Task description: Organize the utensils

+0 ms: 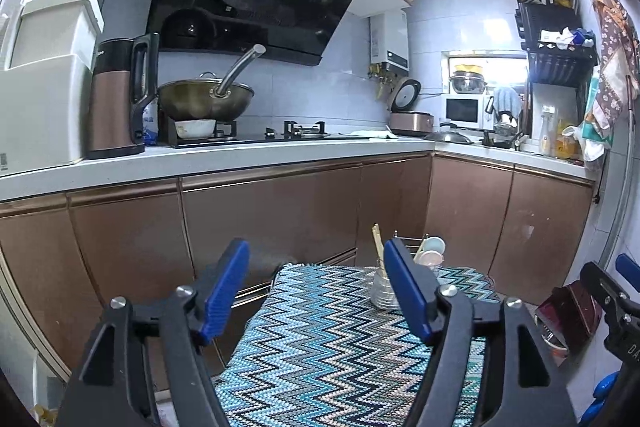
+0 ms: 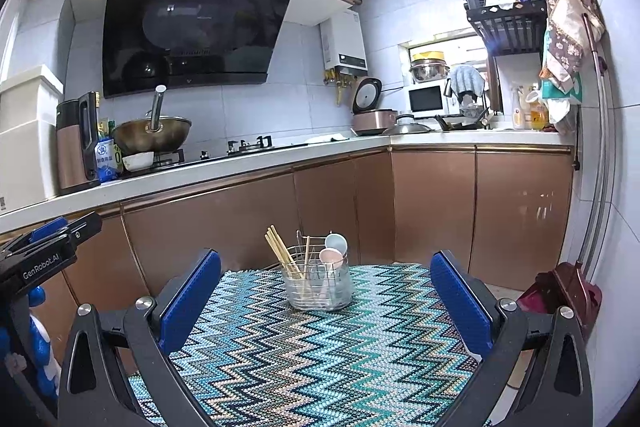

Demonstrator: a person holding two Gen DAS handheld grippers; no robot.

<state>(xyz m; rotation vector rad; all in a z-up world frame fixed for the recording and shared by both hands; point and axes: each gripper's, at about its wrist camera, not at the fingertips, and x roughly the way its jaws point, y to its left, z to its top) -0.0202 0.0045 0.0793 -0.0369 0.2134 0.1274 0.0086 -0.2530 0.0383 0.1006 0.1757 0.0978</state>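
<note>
A clear glass jar (image 2: pixel 318 287) stands at the far end of a small table with a zigzag mat (image 2: pixel 320 355). It holds wooden chopsticks (image 2: pixel 280 253) and a pink spoon (image 2: pixel 332 255) and a pale blue spoon (image 2: pixel 336 241). A wire holder (image 2: pixel 310 251) stands right behind the jar. My right gripper (image 2: pixel 326 303) is open and empty, short of the jar. My left gripper (image 1: pixel 318 291) is open and empty; its right finger hides part of the jar (image 1: pixel 382 291) and chopsticks (image 1: pixel 377 241). The spoons (image 1: pixel 432 251) show beside it.
Brown cabinet doors (image 2: pixel 240 227) stand close behind the table under a white counter (image 1: pixel 224 157) with a wok (image 1: pixel 206 99), a kettle (image 1: pixel 116 99) and a rice cooker (image 2: pixel 370 117). A dark red dustpan (image 2: pixel 560 293) stands at the right wall.
</note>
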